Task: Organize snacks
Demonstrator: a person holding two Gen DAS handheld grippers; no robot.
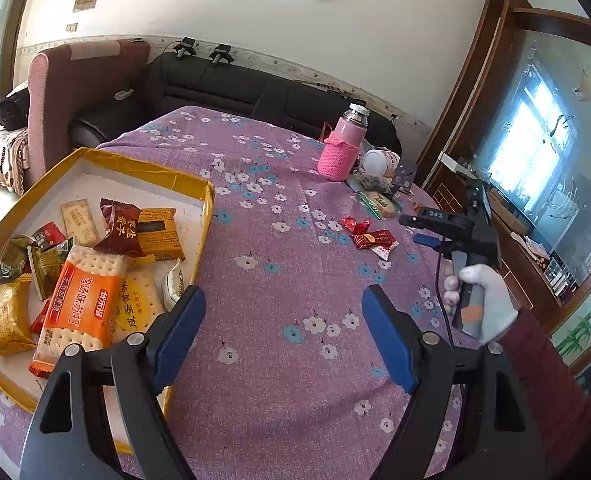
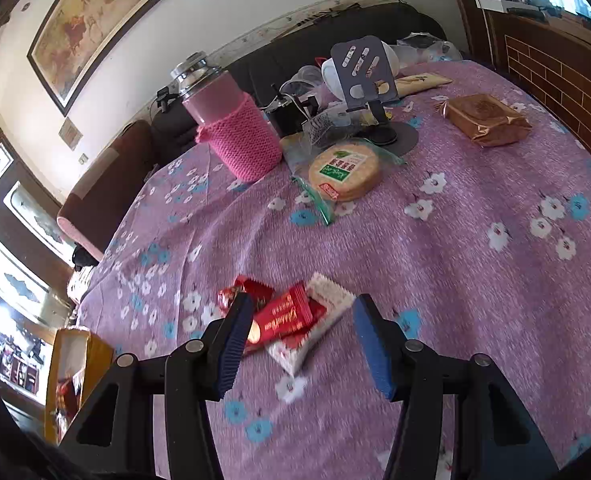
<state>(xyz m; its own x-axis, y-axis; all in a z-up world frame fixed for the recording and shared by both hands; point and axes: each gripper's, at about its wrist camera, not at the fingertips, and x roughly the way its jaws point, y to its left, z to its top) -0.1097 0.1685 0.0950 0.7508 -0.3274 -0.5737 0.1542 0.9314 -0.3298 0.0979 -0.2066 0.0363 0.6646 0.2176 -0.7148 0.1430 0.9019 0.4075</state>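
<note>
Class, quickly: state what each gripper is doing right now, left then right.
Left gripper: open, holding nothing, above the tablecloth beside the yellow box.
Right gripper: open, empty, just short of the red snack packets.

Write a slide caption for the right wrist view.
Open right gripper poised over red snack packets on the floral tablecloth, pink-sleeved flask behind.

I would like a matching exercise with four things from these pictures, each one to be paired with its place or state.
1. orange cracker packet
2. red candy wrappers
3. pink flask in knitted sleeve
4. right tongs

a. open, empty
b. upright on the purple floral tablecloth
c. inside the yellow-rimmed box
d. loose on the cloth, just ahead of the right tongs

Pairs: 1-c, 2-d, 3-b, 4-a
</note>
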